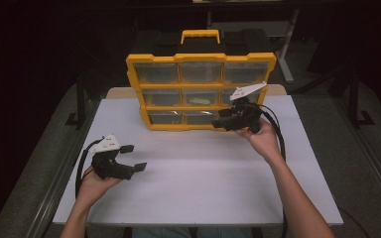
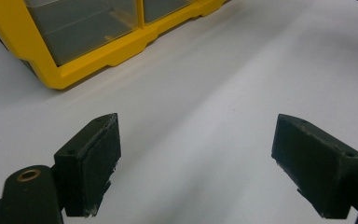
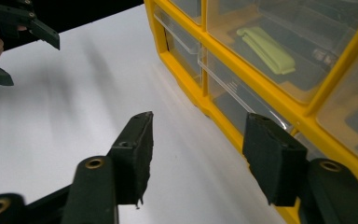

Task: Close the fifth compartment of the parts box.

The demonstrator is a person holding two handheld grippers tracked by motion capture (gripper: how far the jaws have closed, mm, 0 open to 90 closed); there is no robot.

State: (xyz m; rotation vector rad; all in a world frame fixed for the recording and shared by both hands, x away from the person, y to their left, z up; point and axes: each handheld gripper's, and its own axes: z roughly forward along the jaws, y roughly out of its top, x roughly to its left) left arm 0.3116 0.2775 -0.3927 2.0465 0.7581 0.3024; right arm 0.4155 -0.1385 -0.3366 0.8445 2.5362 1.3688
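A yellow organizer case [image 1: 201, 59] with clear drawers stands upright at the back of the white table [image 1: 198, 178]. A pale green item [image 3: 265, 49] lies in its middle drawer [image 1: 198, 100]. My right gripper [image 1: 219, 119] hovers just in front of the bottom-row drawers at the case's right side. In the right gripper view its jaws [image 3: 198, 140] stand open with only table and drawer front between them. My left gripper [image 1: 134, 157] rests low at the table's left, open and empty; the left gripper view [image 2: 196, 154] has bare table between its jaws.
The case's bottom left corner [image 2: 56, 79] lies ahead of the left gripper. A black box with a yellow handle [image 1: 200, 34] sits behind the case. Cables [image 1: 279, 136] trail from both grippers. Dark floor and metal frames surround the table.
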